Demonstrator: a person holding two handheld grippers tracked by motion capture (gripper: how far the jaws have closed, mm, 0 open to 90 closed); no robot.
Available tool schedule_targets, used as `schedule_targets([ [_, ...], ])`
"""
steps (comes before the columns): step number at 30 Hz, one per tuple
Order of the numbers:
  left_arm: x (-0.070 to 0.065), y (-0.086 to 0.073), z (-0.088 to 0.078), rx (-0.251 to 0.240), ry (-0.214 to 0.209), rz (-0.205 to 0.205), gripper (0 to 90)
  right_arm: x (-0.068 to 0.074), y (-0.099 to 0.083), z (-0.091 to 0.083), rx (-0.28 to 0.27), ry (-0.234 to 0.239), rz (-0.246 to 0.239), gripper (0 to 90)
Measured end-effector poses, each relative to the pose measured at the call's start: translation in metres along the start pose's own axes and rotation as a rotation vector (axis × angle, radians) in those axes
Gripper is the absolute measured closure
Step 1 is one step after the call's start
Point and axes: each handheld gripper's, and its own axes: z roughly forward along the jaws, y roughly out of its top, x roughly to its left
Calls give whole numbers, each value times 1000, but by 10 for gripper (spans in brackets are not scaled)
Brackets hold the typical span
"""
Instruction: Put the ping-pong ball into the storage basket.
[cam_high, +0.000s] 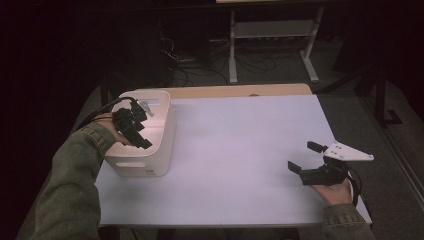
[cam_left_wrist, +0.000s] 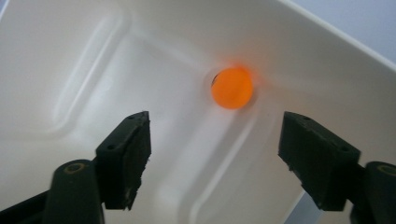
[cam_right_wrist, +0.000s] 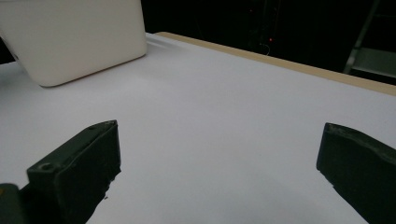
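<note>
**One orange ball in the bin, and nothing left out on the tabletop**

Nobody has said what the job is, so I can only judge from how things lie. An orange ball (cam_left_wrist: 232, 88) sits on the floor of the white bin (cam_high: 162, 142), close to where the floor curves up into a wall. The bin stands at the left side of the tabletop (cam_high: 240, 150). The left hand-held gripper (cam_high: 135, 125) hangs over the bin's open top, pointing down into it. In its own view the jaws stand wide apart with the ball beyond them, between the two but not touched by either. It holds nothing.

That leaves two readings: the ball is already dropped in and the work is about finished, or it is about to be picked out and the work has barely begun. The frames do not settle it.

The right hand-held gripper (cam_high: 312, 157) hovers low over the right side of the tabletop, well apart from the bin. Its jaws are spread wide too, with only bare white surface between them.

Counting up:
- one ball;
- one bin;
- one tabletop;
- two hand-held grippers, one in each of the person's hands.

Part of the bin's inside is hidden, so I cannot rule out more lying in there.
</note>
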Motion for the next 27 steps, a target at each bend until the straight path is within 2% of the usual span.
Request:
schedule_targets([
  [9, -1, -3, -9, -34, -2, -13, 127, 0, 0, -1, -4, -2, -2, 0],
  [11, -2, -3, -10, -37, -1, -12, 8, 0, 0, -1, -6, -2, -2, 0],
  [27, -5, -6, -22, -89, 15, -18, 0, 0, 0, -5, -12, -9, 1, 0],
])
